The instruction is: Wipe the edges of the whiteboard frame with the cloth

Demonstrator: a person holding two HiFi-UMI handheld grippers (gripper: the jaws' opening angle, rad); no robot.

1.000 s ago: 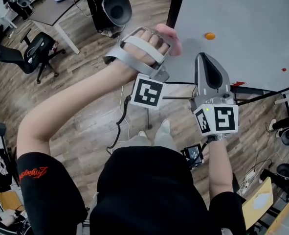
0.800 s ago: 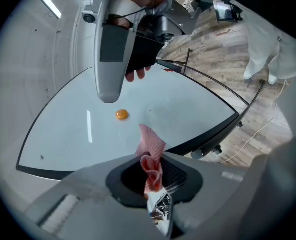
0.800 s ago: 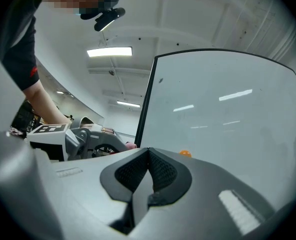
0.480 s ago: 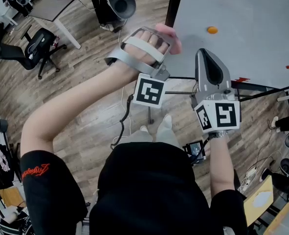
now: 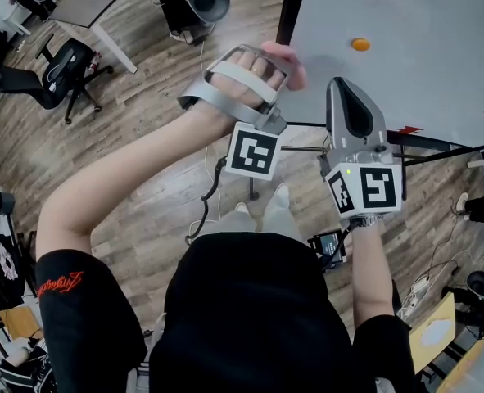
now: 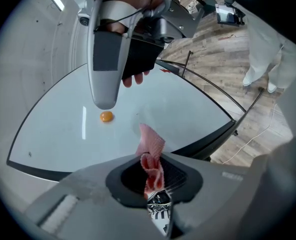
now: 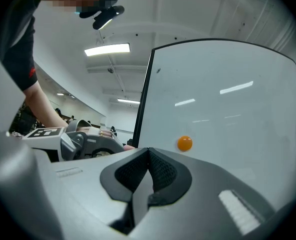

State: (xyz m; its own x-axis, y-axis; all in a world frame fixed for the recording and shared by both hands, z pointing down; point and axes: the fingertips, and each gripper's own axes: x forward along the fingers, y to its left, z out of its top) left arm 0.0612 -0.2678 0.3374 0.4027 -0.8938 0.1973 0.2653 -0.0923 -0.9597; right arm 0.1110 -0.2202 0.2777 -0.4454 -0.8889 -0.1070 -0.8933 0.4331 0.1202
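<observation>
Pink cloth (image 6: 152, 146) is hanging pinched in the left gripper (image 6: 153, 181), just off the whiteboard (image 5: 405, 23).

The left gripper's jaws are clamping the bunched lower part of the cloth, and its free end is sticking out past them toward the board's surface. The right gripper (image 7: 148, 176) is hovering beside it with its jaws pressed together on nothing. An orange magnet (image 5: 360, 44) is sitting on the board, near the black frame (image 5: 289, 11), which is running along the board's edge by the left gripper. The cloth is looking thin, soft and light, so it is likely folding and dragging rather than pushing stiffly. Gripping it low in the bunch, as here, is leaving a loose flap to press flat against the frame edge. Contact with the frame is not yet showing.
</observation>
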